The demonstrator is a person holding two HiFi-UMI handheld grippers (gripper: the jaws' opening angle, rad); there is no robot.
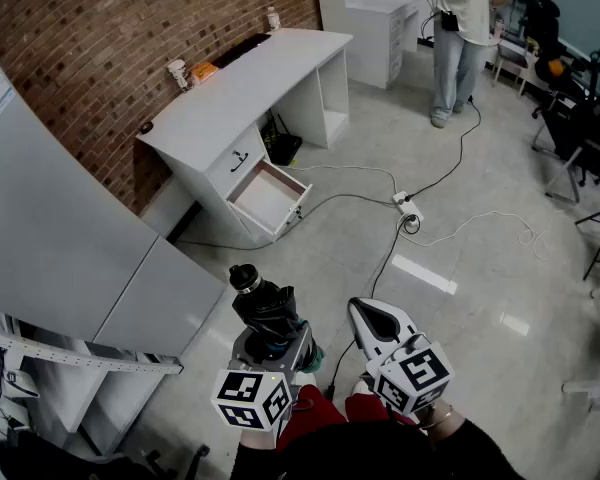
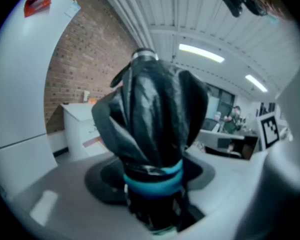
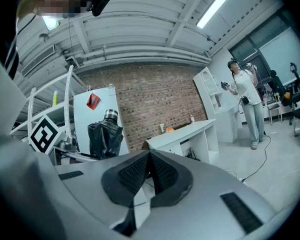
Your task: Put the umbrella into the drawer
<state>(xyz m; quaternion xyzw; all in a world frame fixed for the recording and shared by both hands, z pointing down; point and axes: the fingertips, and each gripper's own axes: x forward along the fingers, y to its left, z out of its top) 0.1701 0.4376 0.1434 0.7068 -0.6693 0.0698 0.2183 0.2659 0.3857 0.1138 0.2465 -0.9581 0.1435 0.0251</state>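
Gripping the folded black umbrella [image 1: 264, 306] upright, the left tool [image 1: 273, 344] clamps wide around its base. The right tool [image 1: 380, 320] is closed on nothing. The open drawer [image 1: 268, 198] under the white surface [image 1: 250, 78] lies well apart across the floor. The likely next move is to walk over and lower the umbrella in.

Head view is looking steeply down, gripper views are looking forward along their jaws, all sharing white desk [image 1: 250, 88].
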